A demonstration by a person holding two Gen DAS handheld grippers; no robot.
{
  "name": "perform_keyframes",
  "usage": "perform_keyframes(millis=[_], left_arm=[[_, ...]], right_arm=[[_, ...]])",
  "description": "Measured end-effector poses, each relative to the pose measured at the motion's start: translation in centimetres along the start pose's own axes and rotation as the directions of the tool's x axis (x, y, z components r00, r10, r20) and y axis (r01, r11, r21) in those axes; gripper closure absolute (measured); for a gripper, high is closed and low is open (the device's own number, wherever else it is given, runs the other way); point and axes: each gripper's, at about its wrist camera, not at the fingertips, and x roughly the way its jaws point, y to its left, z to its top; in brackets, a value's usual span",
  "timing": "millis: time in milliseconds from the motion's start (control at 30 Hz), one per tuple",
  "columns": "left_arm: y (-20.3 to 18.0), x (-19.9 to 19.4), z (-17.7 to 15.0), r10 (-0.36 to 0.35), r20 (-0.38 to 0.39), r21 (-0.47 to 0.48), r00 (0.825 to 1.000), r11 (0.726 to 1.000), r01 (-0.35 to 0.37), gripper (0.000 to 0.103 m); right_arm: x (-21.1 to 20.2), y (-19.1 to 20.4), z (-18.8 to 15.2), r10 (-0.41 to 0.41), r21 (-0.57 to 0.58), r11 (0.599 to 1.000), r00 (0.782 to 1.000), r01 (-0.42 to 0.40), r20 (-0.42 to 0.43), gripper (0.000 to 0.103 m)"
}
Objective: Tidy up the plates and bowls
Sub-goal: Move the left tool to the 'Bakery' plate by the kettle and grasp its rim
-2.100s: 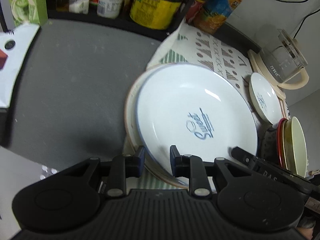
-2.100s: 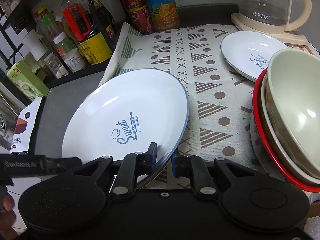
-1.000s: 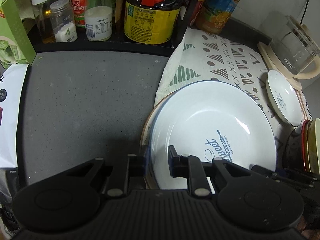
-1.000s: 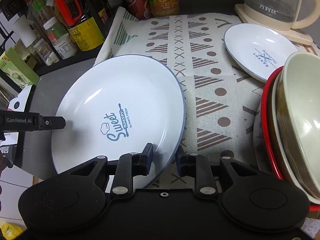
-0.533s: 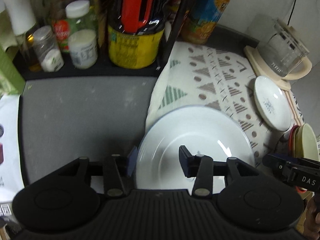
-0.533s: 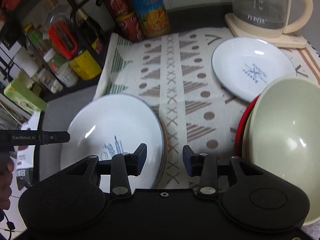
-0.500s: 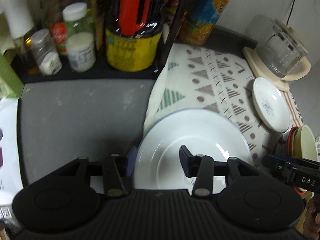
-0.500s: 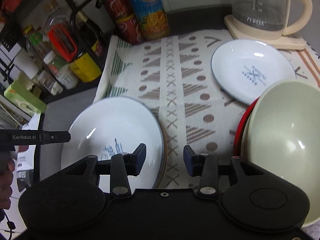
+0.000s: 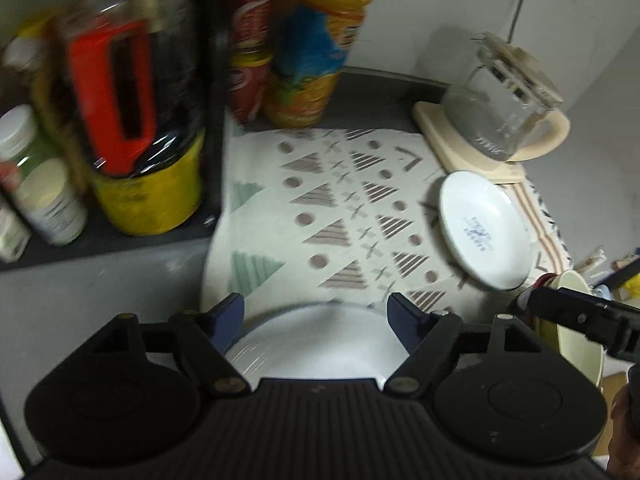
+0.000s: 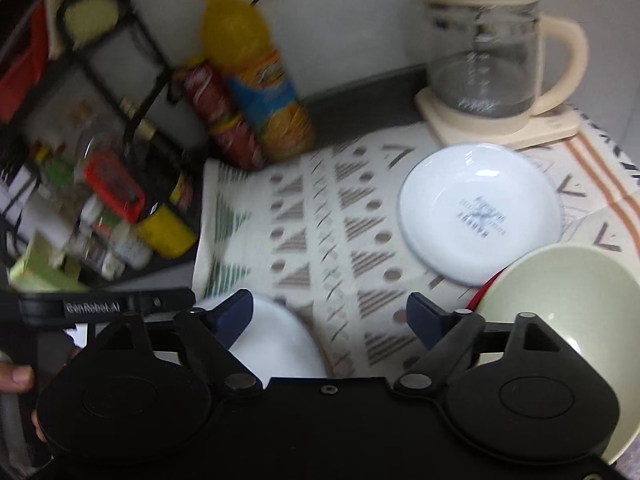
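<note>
The large white plate (image 9: pixel 316 340) lies flat on the patterned cloth, its far rim showing below my left gripper (image 9: pixel 315 316). That gripper's jaws are opening wide and nothing is between them. My right gripper (image 10: pixel 330 316) hovers above the cloth with its jaws opening too, empty; the same large plate (image 10: pixel 276 344) peeks out under its left finger. A small white plate (image 10: pixel 480 212) with blue lettering rests near the kettle. A pale green bowl (image 10: pixel 568 292) sits at the right in a stack with a red rim (image 10: pixel 486 286).
A glass kettle (image 10: pixel 488 60) on a cream base stands at the back right. An orange juice bottle (image 10: pixel 256 76) and red cans (image 10: pixel 224 120) line the wall. A black rack (image 9: pixel 216 92) with jars and a yellow-labelled bottle (image 9: pixel 148 192) borders the cloth on the left.
Both grippers let go of the large plate, now lying flat on another plate, opened wide and drew back and up from it. The views now look further along the cloth toward the wall.
</note>
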Motion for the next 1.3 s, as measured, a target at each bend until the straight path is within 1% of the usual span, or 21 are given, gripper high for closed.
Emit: perform_keyframes(millis=[100,200,333,533,633,733,800,867,1000,1067,1167,1300], left_arm=[[-1.1,0.8,0.9,-0.030,-0.006,0.026,1.000,0.999,0.030,0.026],[-2.3,1.4,1.6,-0.050,-0.012,0.043,0.999,0.998,0.051,0.026],[-4.0,2.2,2.3,-0.068,-0.019,0.052,0.998,0.996,0.069,0.026],[-6.9,3.7,3.0,-0.060,-0.022,0.050,0.998,0.997,0.061,0.026],[-8.4,4.3,3.4,-0.046,-0.024,0.032,0.999,0.998,0.047,0.026],[-9.6,4.7,3.6,-0.052,-0.016,-0.014,0.999,0.999,0.052,0.026],[-10.5,5.3,3.7,-0.035,-0.020,-0.026,0.999,0.999,0.035,0.026],[-11.3,5.7,3.8,-0.026,-0.018,-0.033,1.000,0.999,0.025,0.026],[-12.3,7.0,3.8,-0.007,-0.022,-0.059,1.000,0.998,0.006,0.026],[-12.7,7.8,3.8,-0.019,-0.032,-0.082,0.999,0.997,0.017,0.026],[-13.2,8.9,3.7,-0.008,-0.030,-0.113,1.000,0.994,0.004,0.026],[-13.4,10.6,3.4,0.000,-0.033,-0.161,0.999,0.987,-0.005,0.026]], right_arm=[[-0.6,-1.2,0.7,-0.042,0.044,0.998,0.999,0.040,0.031,0.011],[-1.2,-2.4,1.2,-0.081,0.077,0.994,0.995,0.076,0.055,0.003],[-1.8,-4.2,1.8,-0.115,0.118,0.987,0.991,0.107,0.065,0.002],[-2.2,-7.3,2.5,-0.132,0.144,0.982,0.990,0.123,0.056,0.000],[-2.1,-8.9,3.1,-0.117,0.141,0.984,0.992,0.109,0.048,0.000],[-2.0,-10.5,4.2,-0.110,0.135,0.985,0.993,0.106,0.029,0.000],[-1.8,-11.6,5.1,-0.098,0.121,0.988,0.995,0.095,0.025,0.000],[-1.4,-12.6,5.8,-0.106,0.119,0.987,0.994,0.105,0.007,0.000],[-0.5,-14.3,6.9,-0.069,0.083,0.994,0.997,0.071,-0.020,0.001],[0.1,-15.1,7.3,-0.055,0.075,0.995,0.998,0.058,-0.032,0.001],[1.1,-16.5,7.9,-0.021,0.067,0.997,0.998,0.025,-0.063,0.004],[2.7,-18.2,8.6,0.003,0.047,0.999,0.994,0.002,-0.107,0.016]])
